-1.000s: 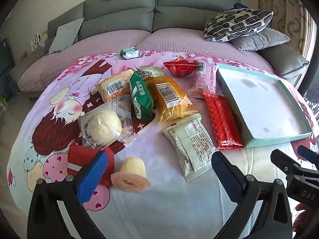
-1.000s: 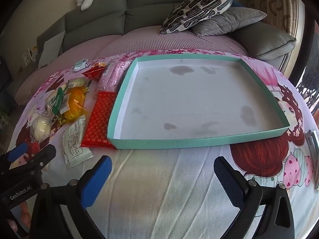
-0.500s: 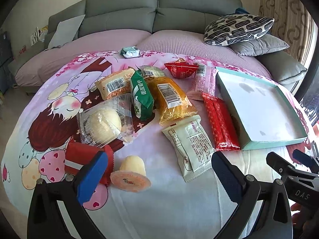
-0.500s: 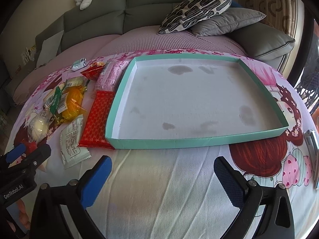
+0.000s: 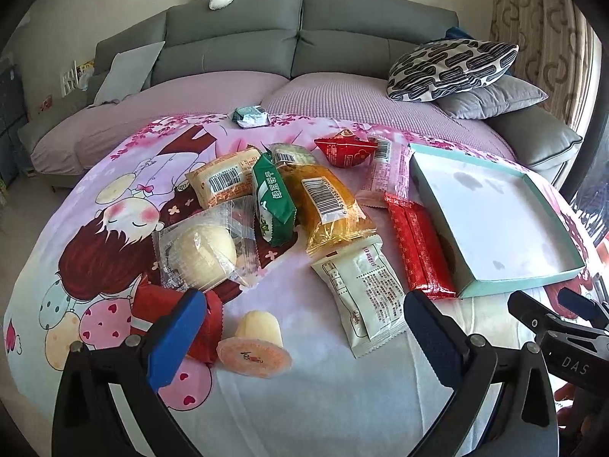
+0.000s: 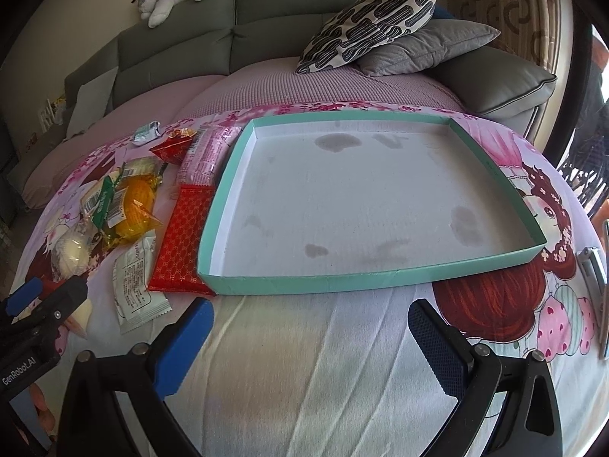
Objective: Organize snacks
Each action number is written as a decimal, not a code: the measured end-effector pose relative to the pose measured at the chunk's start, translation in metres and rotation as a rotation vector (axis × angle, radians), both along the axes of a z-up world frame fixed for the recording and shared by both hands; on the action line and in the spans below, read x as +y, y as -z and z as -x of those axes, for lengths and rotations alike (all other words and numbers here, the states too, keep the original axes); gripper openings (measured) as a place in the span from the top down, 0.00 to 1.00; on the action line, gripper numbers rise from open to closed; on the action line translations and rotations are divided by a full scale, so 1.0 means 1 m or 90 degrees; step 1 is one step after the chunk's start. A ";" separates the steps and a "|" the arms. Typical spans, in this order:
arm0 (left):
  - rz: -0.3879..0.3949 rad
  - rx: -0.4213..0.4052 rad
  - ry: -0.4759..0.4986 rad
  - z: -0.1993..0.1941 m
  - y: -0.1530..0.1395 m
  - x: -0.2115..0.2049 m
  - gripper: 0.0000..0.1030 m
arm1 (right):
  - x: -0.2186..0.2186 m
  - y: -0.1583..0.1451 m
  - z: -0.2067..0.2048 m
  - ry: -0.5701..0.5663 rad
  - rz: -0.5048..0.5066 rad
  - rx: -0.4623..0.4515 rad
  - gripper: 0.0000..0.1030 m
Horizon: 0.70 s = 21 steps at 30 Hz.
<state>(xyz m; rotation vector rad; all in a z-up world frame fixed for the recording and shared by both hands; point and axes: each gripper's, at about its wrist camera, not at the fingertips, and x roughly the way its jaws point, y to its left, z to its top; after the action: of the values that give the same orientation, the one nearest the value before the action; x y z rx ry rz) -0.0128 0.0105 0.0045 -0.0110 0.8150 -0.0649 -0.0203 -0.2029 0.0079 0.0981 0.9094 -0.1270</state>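
Note:
Several wrapped snacks lie in a pile on the pink cartoon tablecloth [image 5: 95, 236]: a round bun in clear wrap [image 5: 201, 251], a green packet [image 5: 274, 205], an orange cake pack [image 5: 331, 205], a white packet [image 5: 365, 297], a red packet [image 5: 418, 251] and a jelly cup [image 5: 255, 346]. An empty teal-rimmed tray [image 6: 380, 282] sits to their right; it also shows in the left wrist view [image 5: 521, 285]. My left gripper [image 5: 304, 346] is open and empty, just behind the jelly cup. My right gripper [image 6: 308, 350] is open and empty in front of the tray.
A grey sofa [image 5: 304, 38] with pillows [image 6: 373, 15] stands behind the table. A small green packet [image 5: 251, 116] lies at the far table edge. A metallic object [image 6: 593, 266] lies at the right edge of the cloth.
Both views have shifted slightly; the snacks and the tray sit a little lower in frame. Both grippers stay open and nothing was picked up.

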 end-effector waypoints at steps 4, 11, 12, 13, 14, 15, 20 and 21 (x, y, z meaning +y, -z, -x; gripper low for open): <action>-0.005 -0.011 0.004 0.001 -0.001 -0.001 0.00 | -0.001 0.000 0.000 -0.001 -0.009 -0.006 0.00; 0.018 -0.018 0.019 0.001 -0.004 -0.001 0.00 | -0.001 0.000 0.000 -0.003 -0.012 -0.005 0.00; 0.017 -0.019 0.019 0.001 -0.004 -0.001 0.00 | -0.001 0.000 0.000 -0.003 -0.013 -0.006 0.00; 0.014 -0.019 0.020 0.001 -0.004 -0.002 0.00 | 0.000 -0.001 0.000 -0.005 -0.013 -0.007 0.00; 0.011 -0.019 0.019 0.001 -0.004 -0.002 0.00 | 0.000 -0.001 0.000 -0.006 -0.012 -0.008 0.00; 0.010 -0.019 0.019 0.001 -0.004 -0.002 0.00 | 0.001 -0.001 -0.001 -0.007 -0.012 -0.007 0.00; 0.013 -0.021 0.019 0.001 -0.004 -0.001 0.00 | 0.003 -0.001 -0.002 -0.010 -0.012 -0.005 0.00; 0.014 -0.020 0.019 0.001 -0.004 -0.001 0.00 | 0.003 -0.001 -0.002 -0.010 -0.012 -0.004 0.00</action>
<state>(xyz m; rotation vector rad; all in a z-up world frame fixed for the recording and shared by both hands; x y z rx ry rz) -0.0139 0.0097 0.0080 -0.0182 0.7828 -0.1014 -0.0187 -0.1998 0.0088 0.1089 0.9044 -0.1030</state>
